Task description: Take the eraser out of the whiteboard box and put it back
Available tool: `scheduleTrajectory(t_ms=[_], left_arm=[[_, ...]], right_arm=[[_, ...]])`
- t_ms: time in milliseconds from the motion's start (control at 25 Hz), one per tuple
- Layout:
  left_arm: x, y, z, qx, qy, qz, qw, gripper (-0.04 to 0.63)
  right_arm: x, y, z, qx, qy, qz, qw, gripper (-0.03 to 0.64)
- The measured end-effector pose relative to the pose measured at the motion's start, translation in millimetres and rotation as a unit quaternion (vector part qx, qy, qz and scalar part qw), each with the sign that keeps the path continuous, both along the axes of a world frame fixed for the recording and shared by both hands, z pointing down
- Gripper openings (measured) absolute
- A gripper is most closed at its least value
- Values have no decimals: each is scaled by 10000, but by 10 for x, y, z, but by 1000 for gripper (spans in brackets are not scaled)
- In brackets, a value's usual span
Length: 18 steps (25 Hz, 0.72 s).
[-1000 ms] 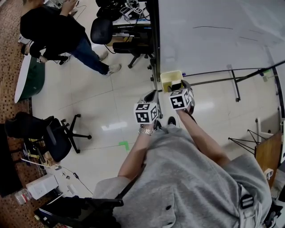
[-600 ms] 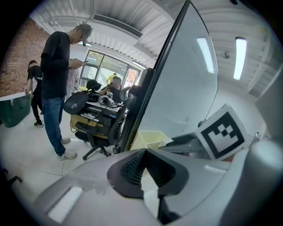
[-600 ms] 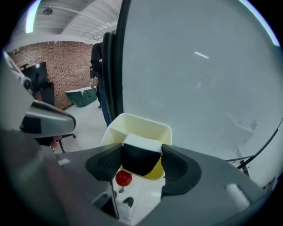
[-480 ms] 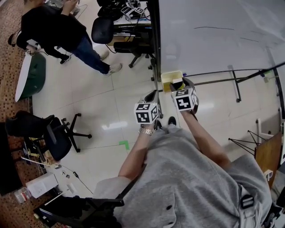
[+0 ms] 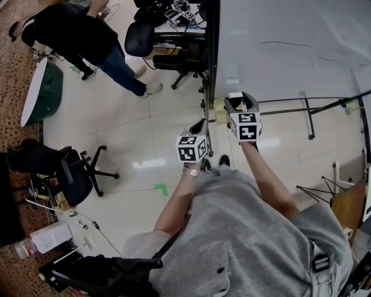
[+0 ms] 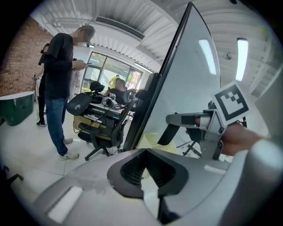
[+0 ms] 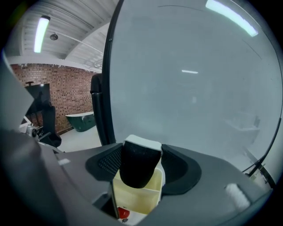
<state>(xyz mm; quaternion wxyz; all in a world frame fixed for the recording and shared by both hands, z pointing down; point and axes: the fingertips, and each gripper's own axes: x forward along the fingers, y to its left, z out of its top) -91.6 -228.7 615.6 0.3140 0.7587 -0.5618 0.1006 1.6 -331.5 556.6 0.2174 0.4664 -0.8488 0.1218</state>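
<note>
My right gripper (image 7: 141, 152) is shut on the eraser (image 7: 139, 165), a black felt block with a white back. It hangs just above the open pale yellow whiteboard box (image 7: 135, 194). In the head view the right gripper (image 5: 239, 103) is up against the lower edge of the whiteboard (image 5: 290, 46), with the box (image 5: 219, 110) showing below and left of it. My left gripper (image 5: 197, 125) stays lower and to the left, and its jaws (image 6: 146, 165) are shut on nothing. From the left gripper view the eraser (image 6: 169, 134) shows dark between the right gripper's jaws.
A person in a dark top and jeans (image 5: 87, 40) stands at the far left. Office chairs (image 5: 139, 37) (image 5: 75, 174), a cluttered desk (image 5: 174, 17) and a green tub (image 5: 40, 93) are around. The whiteboard's stand legs (image 5: 307, 116) spread over the floor to the right.
My right gripper has closed on the eraser in the box and lifted it up and out, toward the whiteboard. The left gripper has stayed where it was.
</note>
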Motion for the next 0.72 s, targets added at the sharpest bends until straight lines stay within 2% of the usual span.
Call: scheduleTrajectory(t_ms=[200, 440, 720], left_arm=[[-64, 11, 43, -37, 4, -33, 10000, 5], [-79, 14, 33, -18, 23, -11, 10000, 5], [-112, 50, 33, -17, 32, 51, 10000, 5]], right_arm=[[-40, -75, -42, 290, -39, -6, 9996, 275], [-56, 26, 514, -560, 444, -91, 9974, 275], [-39, 18, 722, -877, 474, -114, 9950, 279]])
